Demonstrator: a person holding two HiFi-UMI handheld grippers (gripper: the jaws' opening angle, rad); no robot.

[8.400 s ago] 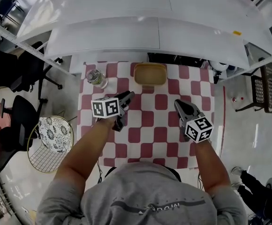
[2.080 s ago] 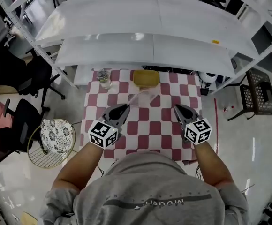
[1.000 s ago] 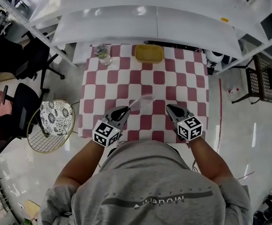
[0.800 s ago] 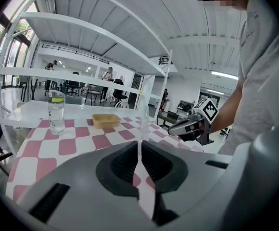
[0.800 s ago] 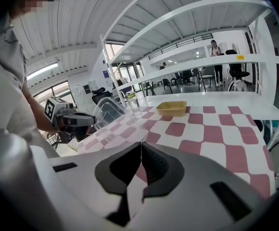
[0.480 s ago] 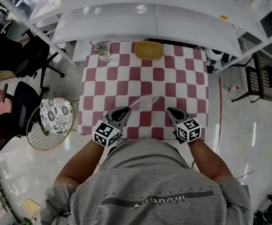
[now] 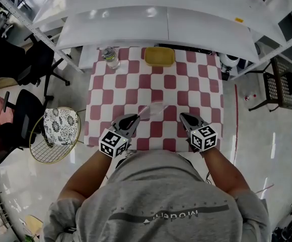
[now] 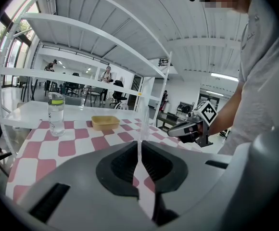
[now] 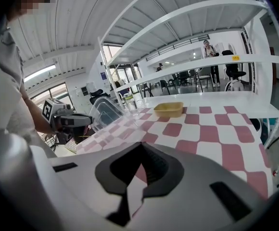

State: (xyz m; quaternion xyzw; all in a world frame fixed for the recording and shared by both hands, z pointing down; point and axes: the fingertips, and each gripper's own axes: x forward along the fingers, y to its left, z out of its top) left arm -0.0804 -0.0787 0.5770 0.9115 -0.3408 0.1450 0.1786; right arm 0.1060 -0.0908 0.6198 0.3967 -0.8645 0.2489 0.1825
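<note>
My left gripper (image 7: 135,118) is shut on the rim of a clear plastic container (image 7: 154,109), held above the near part of the checked table (image 7: 176,84). In the left gripper view the thin clear rim (image 8: 140,124) rises upright from between the left gripper's (image 8: 140,144) jaws. The right gripper view shows the container (image 9: 103,111) sticking out from the left gripper (image 9: 74,121). My right gripper (image 7: 183,116) hovers to the container's right, apart from it. Its jaws (image 9: 140,146) are shut with nothing between them.
A yellow tray (image 7: 159,56) and a water bottle (image 7: 109,57) stand at the table's far edge, under white shelves (image 7: 161,24). Black office chairs (image 7: 15,130) and a round wire stool (image 7: 53,142) stand left of the table. A black wire rack (image 7: 282,84) is at the right.
Since the earliest frame my left gripper has come to hold the clear container, and both grippers have drawn back to the table's near edge. Over the last half second almost nothing moved.
</note>
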